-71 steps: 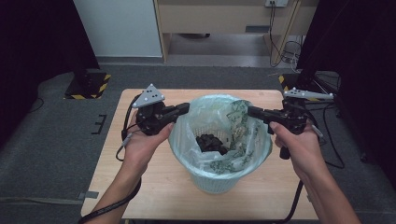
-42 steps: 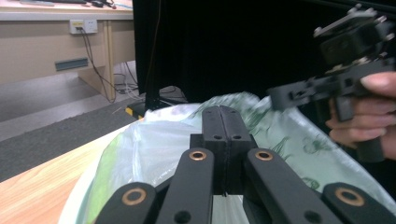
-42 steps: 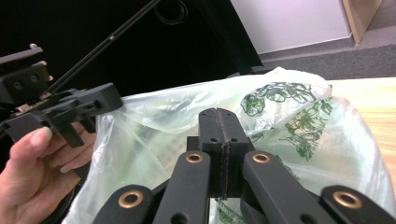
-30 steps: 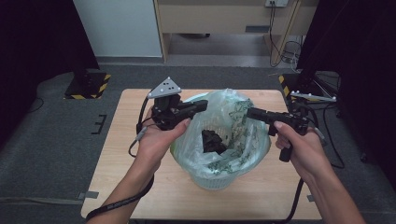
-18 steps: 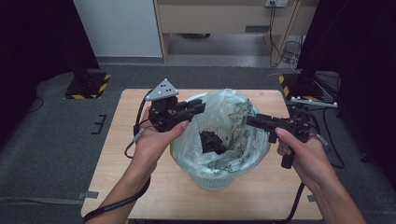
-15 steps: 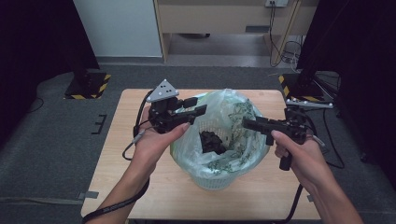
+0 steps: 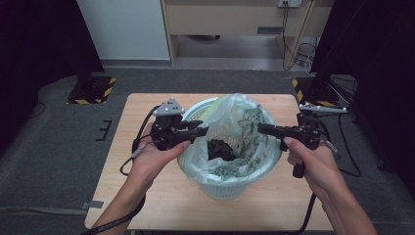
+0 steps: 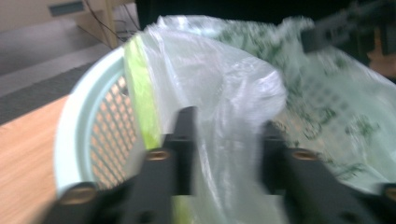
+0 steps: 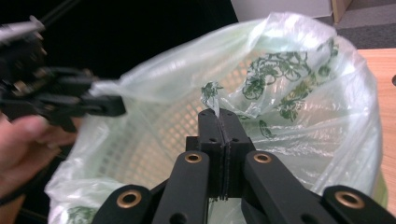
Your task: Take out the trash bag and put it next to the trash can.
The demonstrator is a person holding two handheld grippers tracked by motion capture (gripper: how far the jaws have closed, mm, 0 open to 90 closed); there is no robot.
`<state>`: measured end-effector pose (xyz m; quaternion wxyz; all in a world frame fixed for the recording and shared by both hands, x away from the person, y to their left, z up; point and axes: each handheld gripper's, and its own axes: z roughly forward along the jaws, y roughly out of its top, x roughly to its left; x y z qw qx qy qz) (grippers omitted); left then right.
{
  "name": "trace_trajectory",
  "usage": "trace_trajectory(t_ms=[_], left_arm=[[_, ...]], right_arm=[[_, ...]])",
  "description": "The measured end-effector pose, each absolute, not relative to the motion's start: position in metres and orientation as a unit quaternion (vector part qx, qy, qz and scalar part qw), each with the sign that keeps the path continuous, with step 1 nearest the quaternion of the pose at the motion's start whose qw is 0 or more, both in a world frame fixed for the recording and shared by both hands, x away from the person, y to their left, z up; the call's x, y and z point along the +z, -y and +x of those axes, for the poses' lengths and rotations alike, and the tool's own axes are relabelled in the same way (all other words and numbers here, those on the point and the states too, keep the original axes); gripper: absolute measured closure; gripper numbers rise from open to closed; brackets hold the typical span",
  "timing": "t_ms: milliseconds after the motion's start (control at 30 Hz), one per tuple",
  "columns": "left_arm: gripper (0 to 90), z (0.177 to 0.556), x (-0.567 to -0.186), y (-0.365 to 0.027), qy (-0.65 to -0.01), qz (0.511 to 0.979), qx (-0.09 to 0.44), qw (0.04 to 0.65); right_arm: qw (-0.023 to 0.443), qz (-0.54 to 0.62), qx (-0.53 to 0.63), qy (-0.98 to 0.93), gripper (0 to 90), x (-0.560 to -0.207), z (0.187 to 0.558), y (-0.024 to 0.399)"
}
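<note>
At the middle of the wooden table [image 7: 147, 191], a pale green basket [image 7: 222, 183] lined with a leaf-printed plastic bag [image 7: 244, 122] is flanked by the left gripper [image 7: 200, 131], jaws parted around bag film at the left rim, and the right gripper [image 7: 262, 129], jaws pressed together on a fold of the bag.

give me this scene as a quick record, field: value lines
container: pale green mesh basket on wooden table
liner: clear leaf-print plastic bag inside basket
contents: dark clump at bag bottom
left claw: open, jaws either side of a bag fold
right claw: shut, pinching bag edge
</note>
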<state>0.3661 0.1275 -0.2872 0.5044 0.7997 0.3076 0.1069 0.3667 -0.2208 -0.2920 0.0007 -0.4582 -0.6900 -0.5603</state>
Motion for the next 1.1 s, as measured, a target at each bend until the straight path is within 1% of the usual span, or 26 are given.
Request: trace_trajectory(t_ms=[67, 133, 167, 400, 567, 833, 933, 1033, 1100], left_arm=[[84.8, 0.366, -0.29, -0.125, -0.303, 0.801, 0.1, 0.507], [88.8, 0.367, -0.292, -0.122, -0.303, 0.8, 0.095, 0.51], [89.3, 0.367, -0.292, -0.12, -0.304, 0.798, 0.089, 0.512], [89.8, 0.366, -0.291, -0.112, -0.3, 0.795, 0.077, 0.522], [89.8, 0.363, -0.285, -0.107, -0.295, 0.786, 0.079, 0.537], [89.8, 0.359, -0.268, -0.099, -0.291, 0.765, 0.07, 0.571], [89.7, 0.362, -0.265, -0.095, -0.295, 0.754, 0.048, 0.585], [89.1, 0.365, -0.264, -0.092, -0.299, 0.753, 0.049, 0.584], [88.3, 0.368, -0.265, -0.09, -0.302, 0.753, 0.046, 0.583]], right_arm=[[0.003, -0.459, -0.565, 0.686, 90.0, -0.29, 0.368, 0.223], [0.003, -0.461, -0.566, 0.683, 90.0, -0.287, 0.368, 0.224], [0.002, -0.462, -0.567, 0.682, 90.0, -0.285, 0.369, 0.224], [0.022, -0.451, -0.589, 0.671, 90.0, -0.268, 0.368, 0.219], [0.024, -0.433, -0.605, 0.668, 90.0, -0.256, 0.362, 0.207], [0.052, -0.428, -0.598, 0.676, 90.0, -0.266, 0.369, 0.186], [0.06, -0.427, -0.595, 0.678, 90.0, -0.269, 0.37, 0.18], [0.069, -0.424, -0.594, 0.681, 89.8, -0.271, 0.37, 0.175], [0.075, -0.422, -0.59, 0.684, 85.9, -0.273, 0.369, 0.173]])
